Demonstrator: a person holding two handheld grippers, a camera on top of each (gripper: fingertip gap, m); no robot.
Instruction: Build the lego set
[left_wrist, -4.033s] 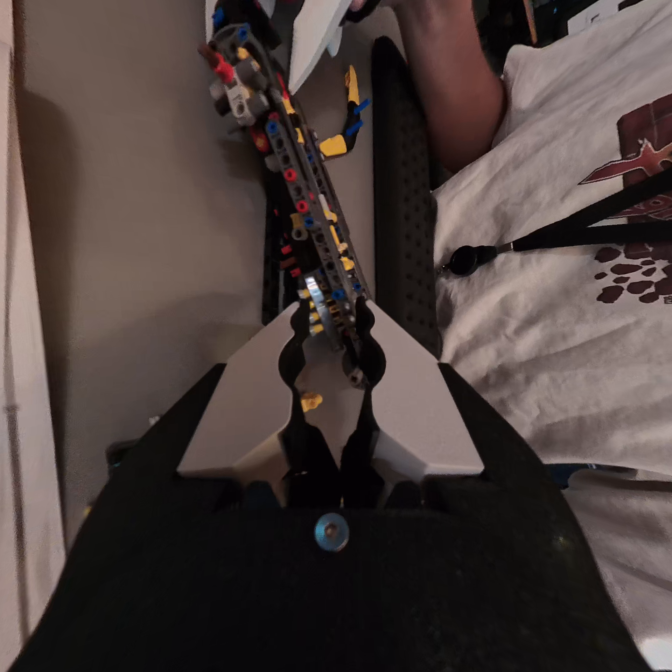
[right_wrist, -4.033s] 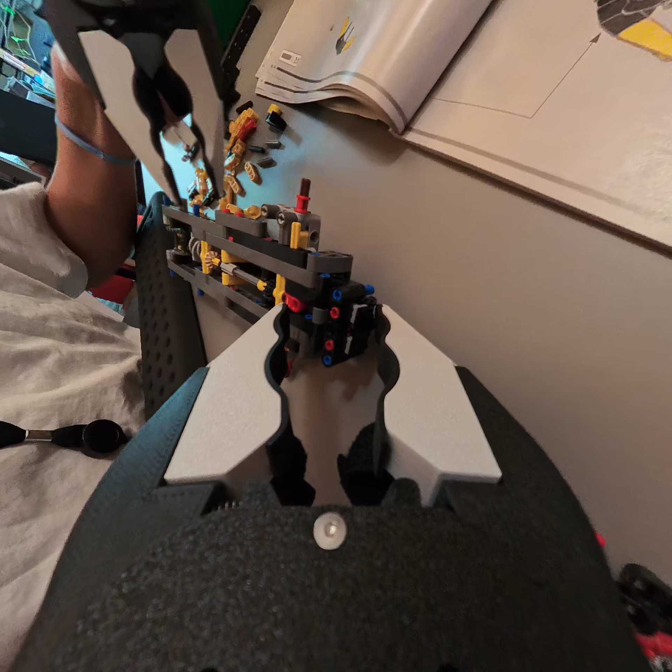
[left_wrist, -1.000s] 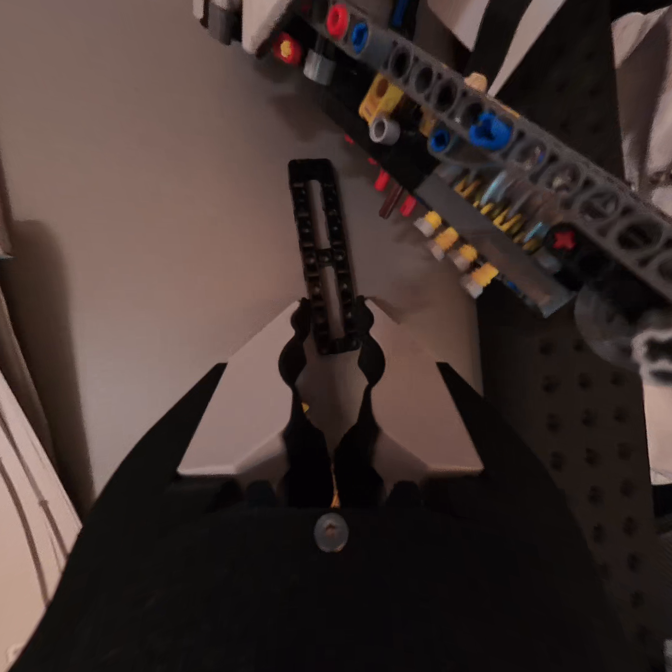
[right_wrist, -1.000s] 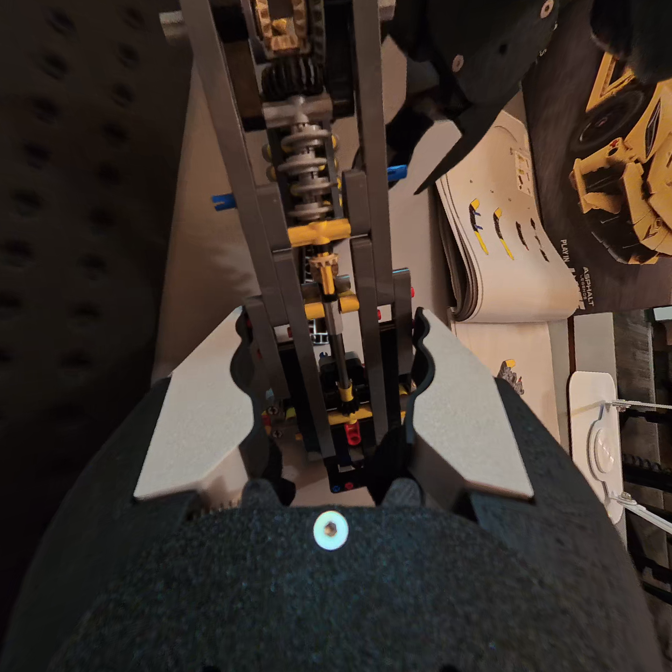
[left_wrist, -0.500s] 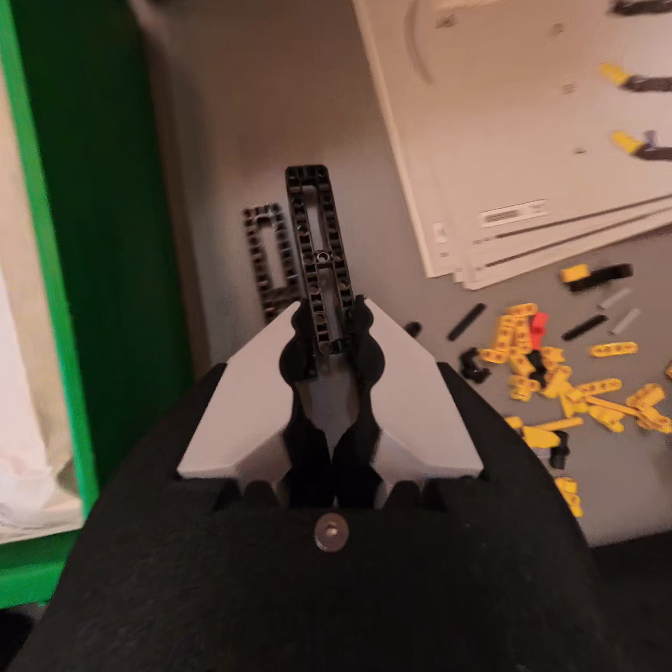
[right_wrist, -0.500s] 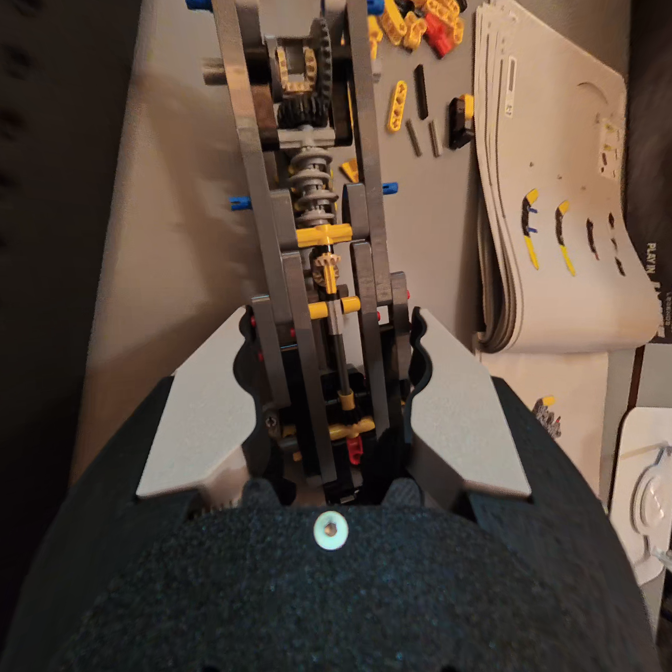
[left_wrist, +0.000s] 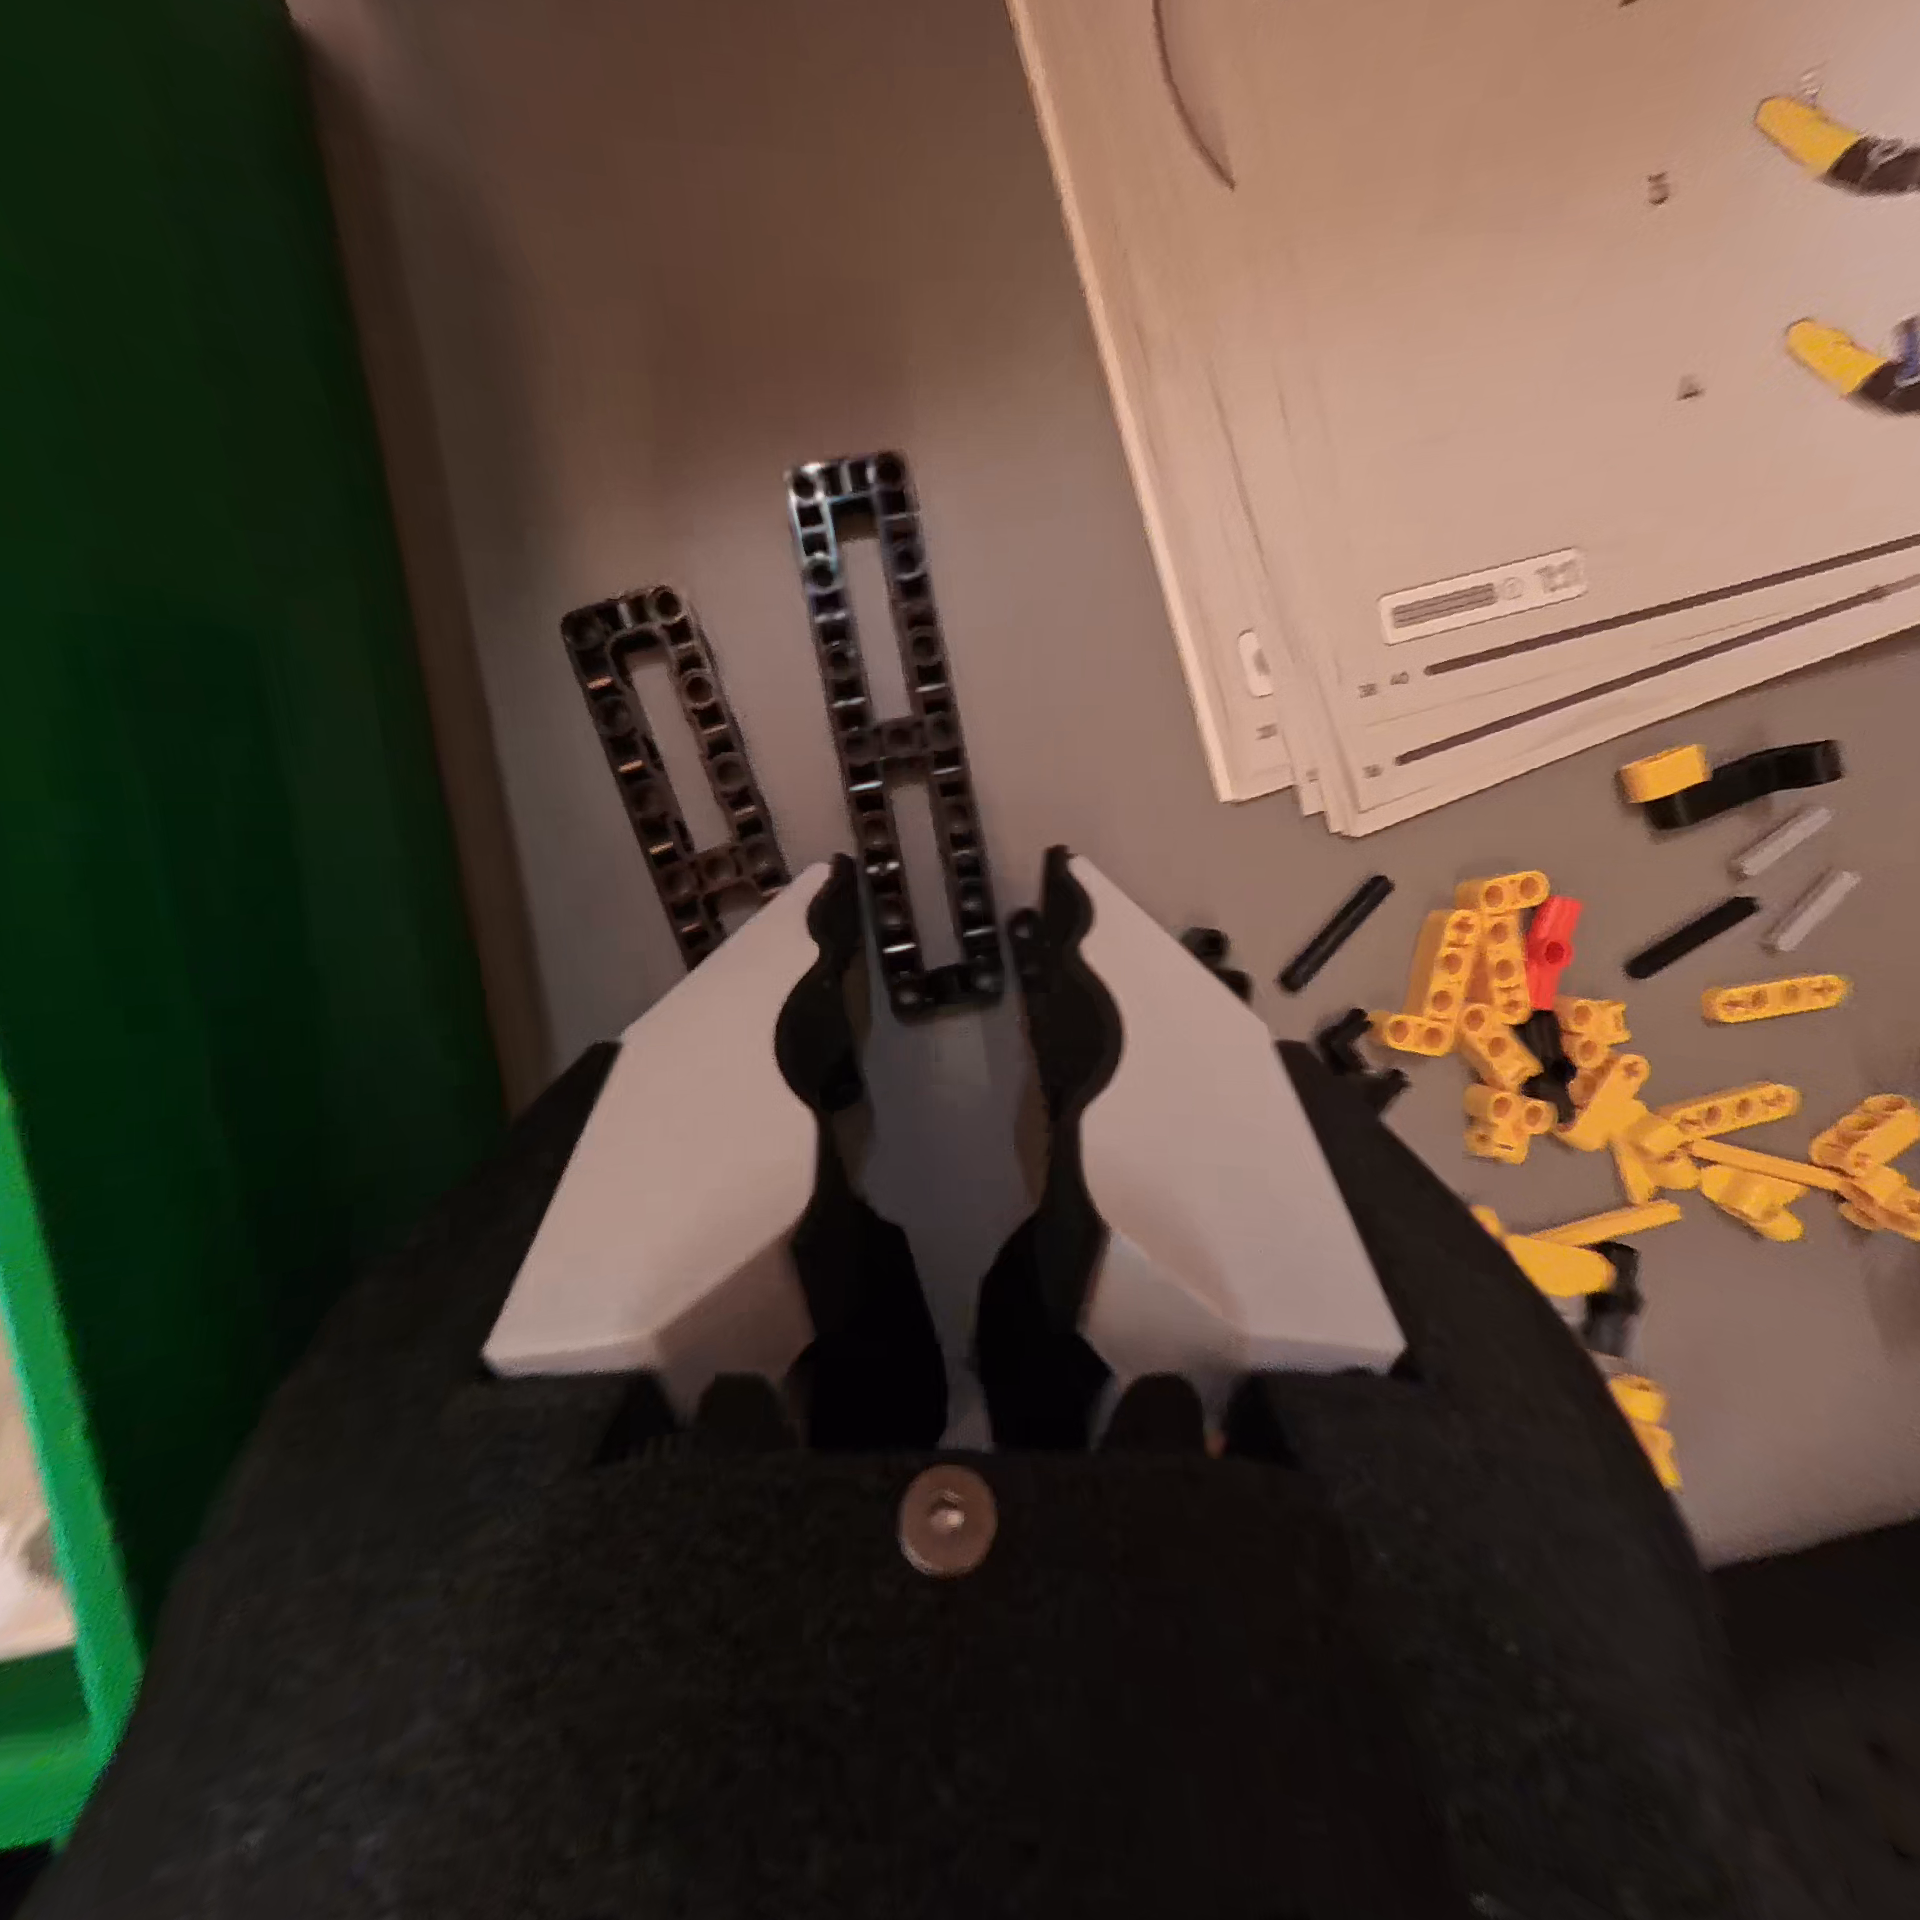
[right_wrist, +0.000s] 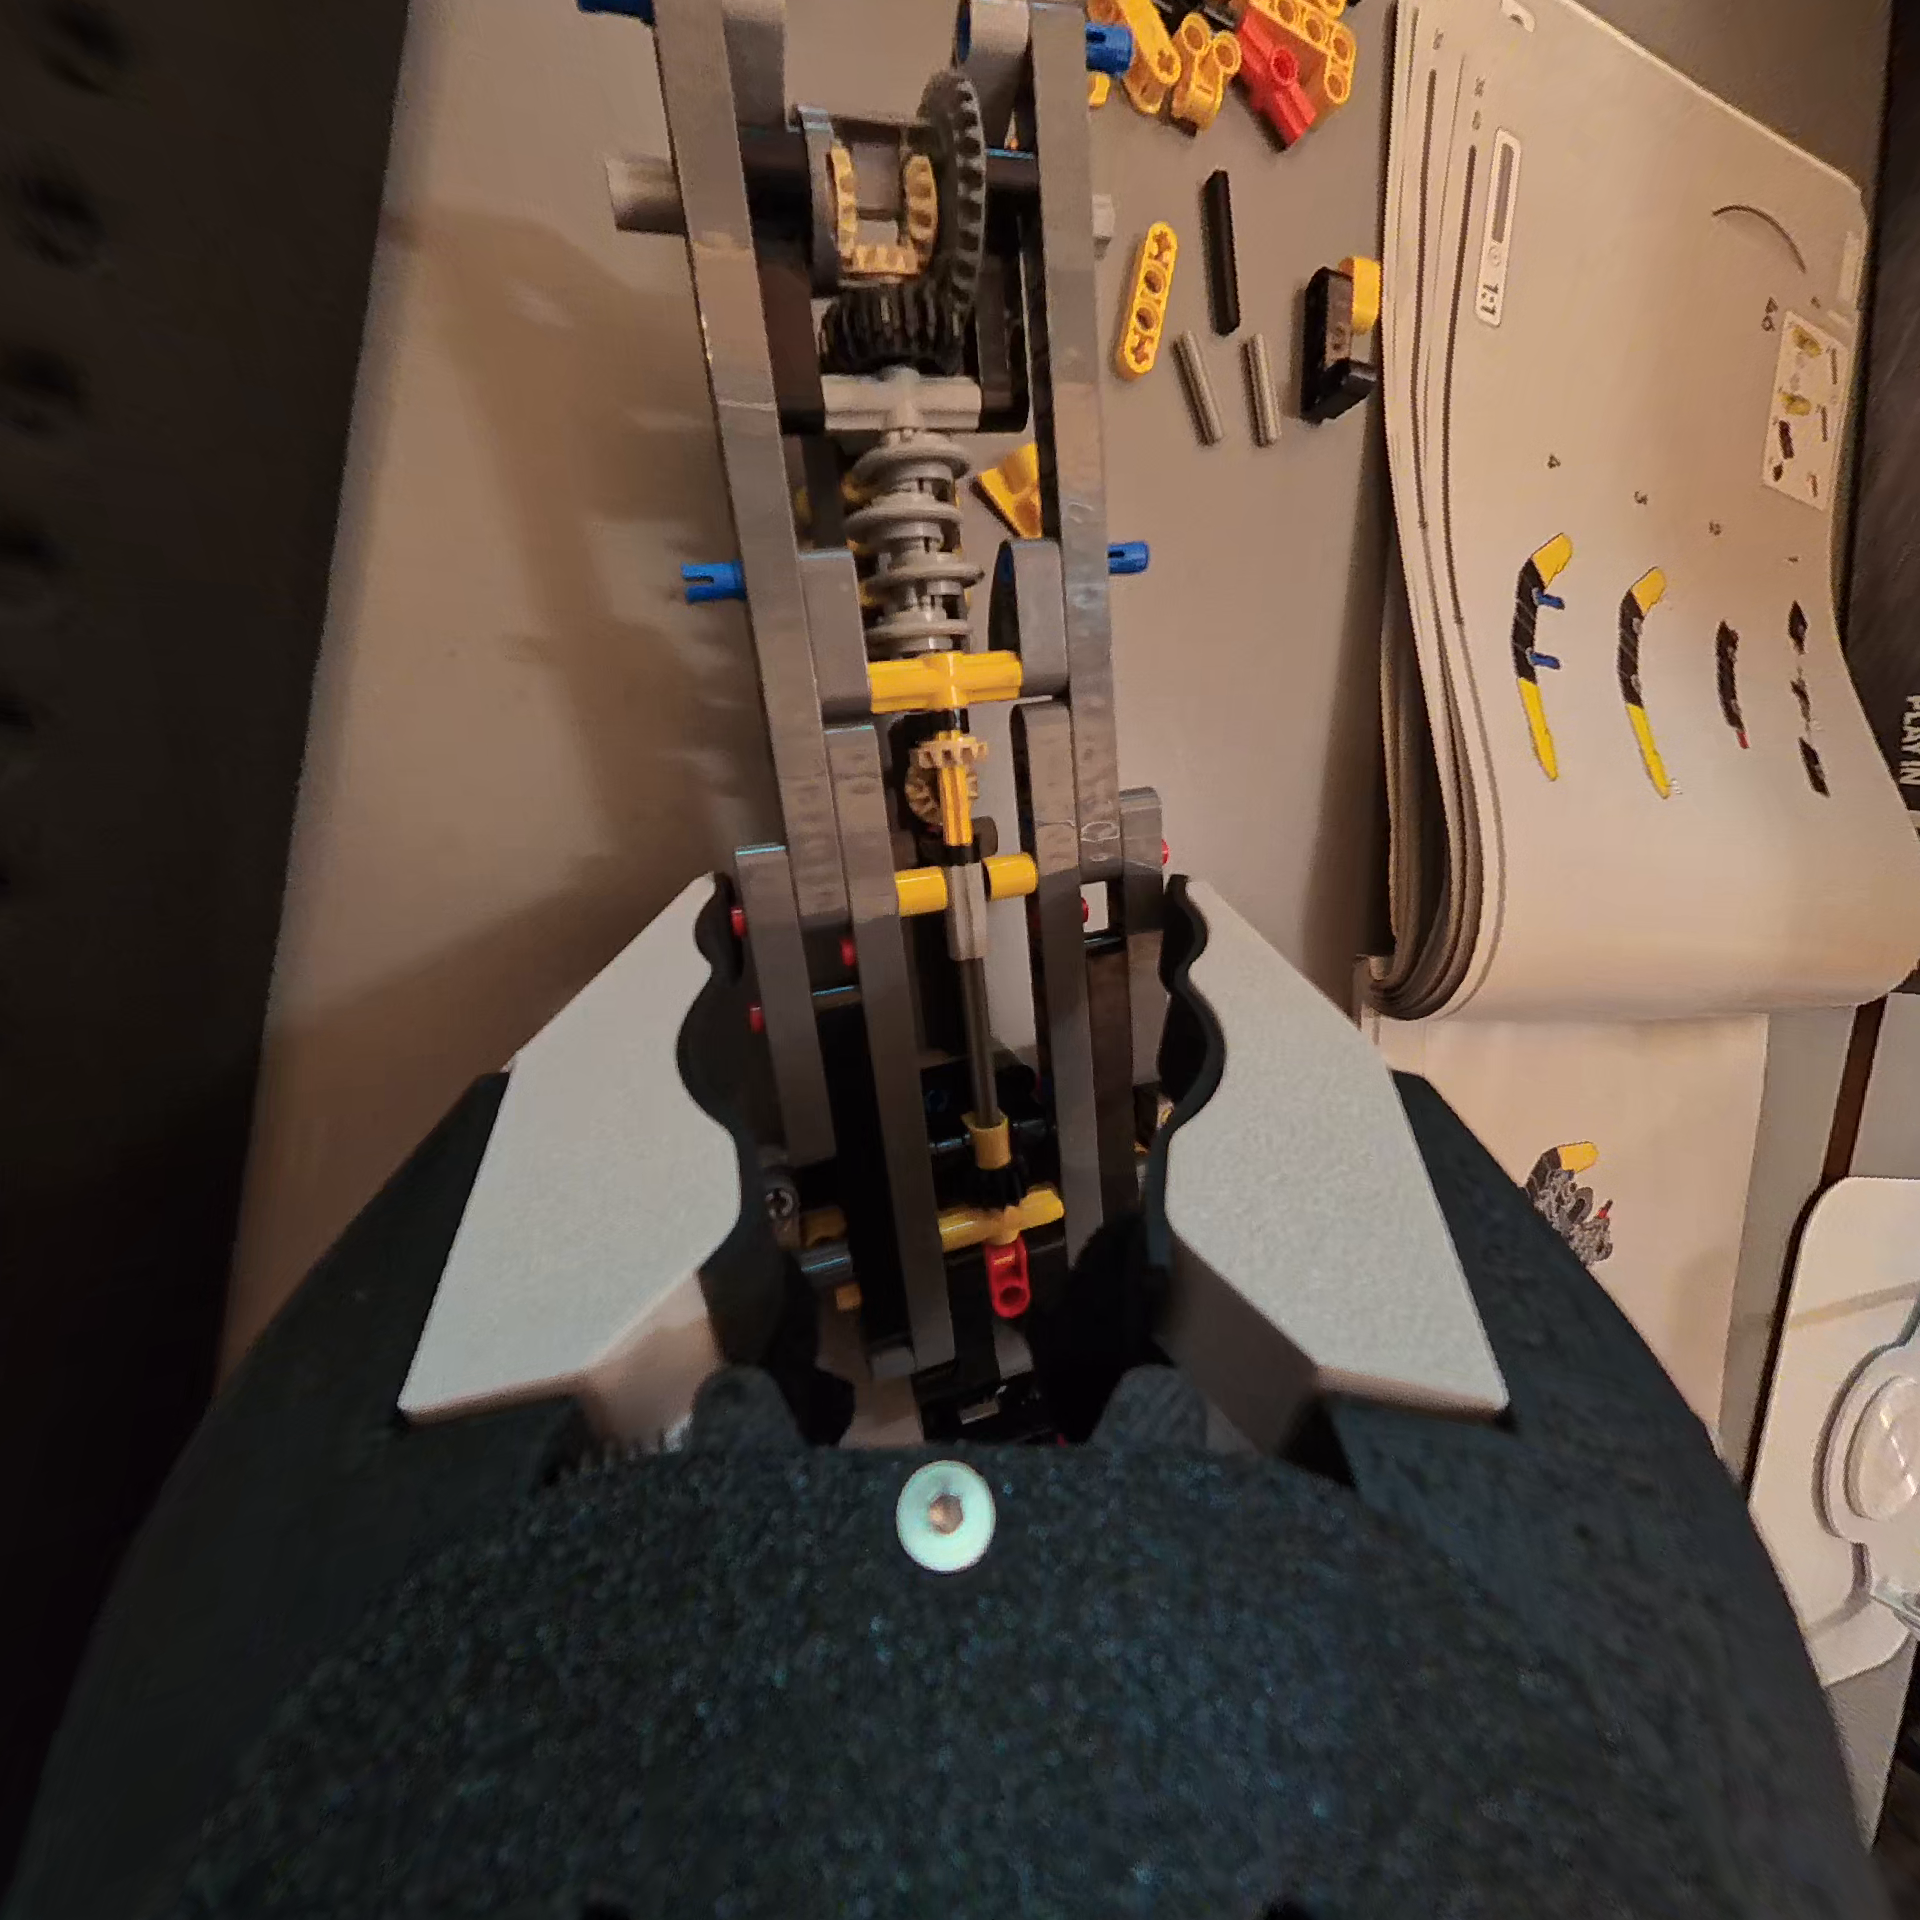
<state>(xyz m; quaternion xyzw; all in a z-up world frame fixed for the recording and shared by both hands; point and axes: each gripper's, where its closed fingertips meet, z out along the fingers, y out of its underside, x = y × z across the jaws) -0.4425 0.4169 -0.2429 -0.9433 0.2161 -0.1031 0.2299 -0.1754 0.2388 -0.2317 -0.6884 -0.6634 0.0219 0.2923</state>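
Grey table (left_wrist: 644, 312) carries everything, with a green panel (left_wrist: 187, 623) along its far left edge. Beside it lies a short black lego frame (left_wrist: 675, 769); just right, a longer black lego frame (left_wrist: 899, 727) sits between the parted fingers of the left gripper (left_wrist: 945, 883), which touch neither side. Further right lie an open instruction booklet (left_wrist: 1455, 416) and loose yellow beams (left_wrist: 1507, 1039). Right gripper (right_wrist: 940, 935) clamps the near end of the grey chassis (right_wrist: 914, 623), which points away over the table.
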